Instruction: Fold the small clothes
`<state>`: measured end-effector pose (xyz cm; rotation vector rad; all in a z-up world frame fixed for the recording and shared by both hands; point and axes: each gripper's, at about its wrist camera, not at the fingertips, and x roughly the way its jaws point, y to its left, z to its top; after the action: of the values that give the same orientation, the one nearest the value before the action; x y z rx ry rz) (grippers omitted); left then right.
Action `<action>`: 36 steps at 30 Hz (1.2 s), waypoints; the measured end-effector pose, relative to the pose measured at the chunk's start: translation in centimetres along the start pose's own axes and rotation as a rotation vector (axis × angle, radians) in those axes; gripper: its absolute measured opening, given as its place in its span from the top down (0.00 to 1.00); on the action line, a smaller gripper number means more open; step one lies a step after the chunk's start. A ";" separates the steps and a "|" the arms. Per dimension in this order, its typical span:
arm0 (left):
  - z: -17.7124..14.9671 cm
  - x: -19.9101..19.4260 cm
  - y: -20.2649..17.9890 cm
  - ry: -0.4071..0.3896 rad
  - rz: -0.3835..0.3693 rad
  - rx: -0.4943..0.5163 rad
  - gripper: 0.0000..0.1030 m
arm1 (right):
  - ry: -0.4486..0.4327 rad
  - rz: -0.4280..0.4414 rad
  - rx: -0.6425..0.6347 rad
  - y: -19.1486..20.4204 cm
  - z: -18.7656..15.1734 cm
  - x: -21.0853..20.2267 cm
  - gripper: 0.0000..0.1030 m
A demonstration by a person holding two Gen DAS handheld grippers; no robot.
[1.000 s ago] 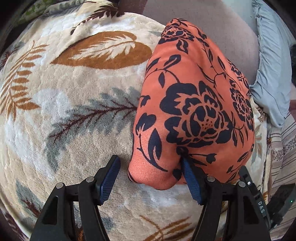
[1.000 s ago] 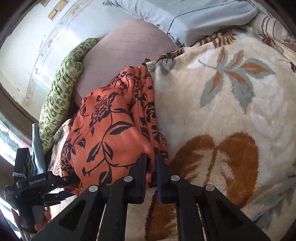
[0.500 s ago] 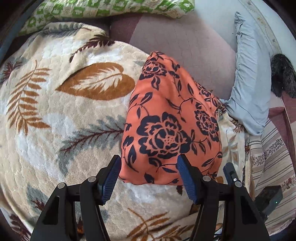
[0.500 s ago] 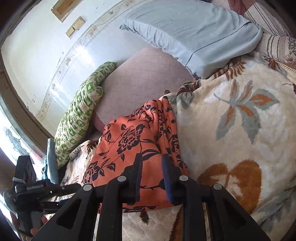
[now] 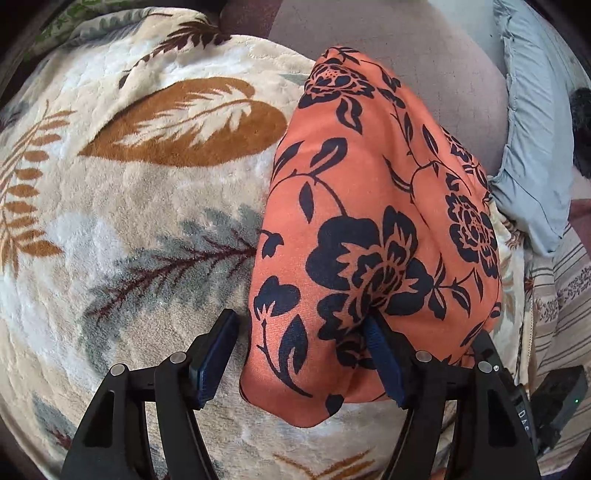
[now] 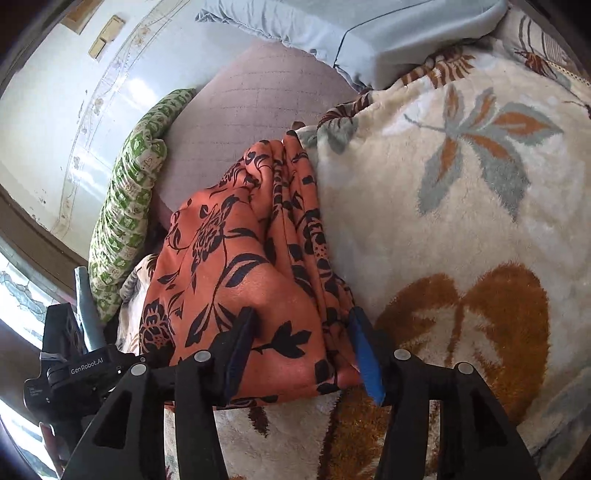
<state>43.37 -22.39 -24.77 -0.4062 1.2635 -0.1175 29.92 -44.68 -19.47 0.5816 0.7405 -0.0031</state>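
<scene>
An orange garment with a black flower print [image 5: 369, 229] lies folded on a cream leaf-patterned blanket [image 5: 147, 221]. My left gripper [image 5: 299, 358] is open, its jaws wide apart over the garment's near corner. In the right wrist view the same garment [image 6: 251, 273] lies bunched into folds along its right side. My right gripper [image 6: 301, 354] is open, its jaws spread over the garment's near edge. The left gripper's body [image 6: 74, 373] shows at the lower left of that view.
A pale blue pillow [image 5: 532, 147] lies at the right, also at the top of the right wrist view [image 6: 351, 33]. A green patterned pillow [image 6: 129, 214] and a mauve quilted cushion [image 6: 258, 110] lie behind the garment. A wall stands beyond.
My right gripper was shut on the garment's edge; it has opened and let go. My left gripper stayed open, drew back, then came close to the corner again.
</scene>
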 end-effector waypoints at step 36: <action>4.4 -2.0 -1.6 -0.118 0.028 0.138 0.36 | 0.201 0.075 -0.196 4.4 7.3 4.5 0.69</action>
<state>47.10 -22.27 -21.29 -0.2721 1.1374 -0.1536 38.80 -43.70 -15.89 0.4251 0.9020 0.1981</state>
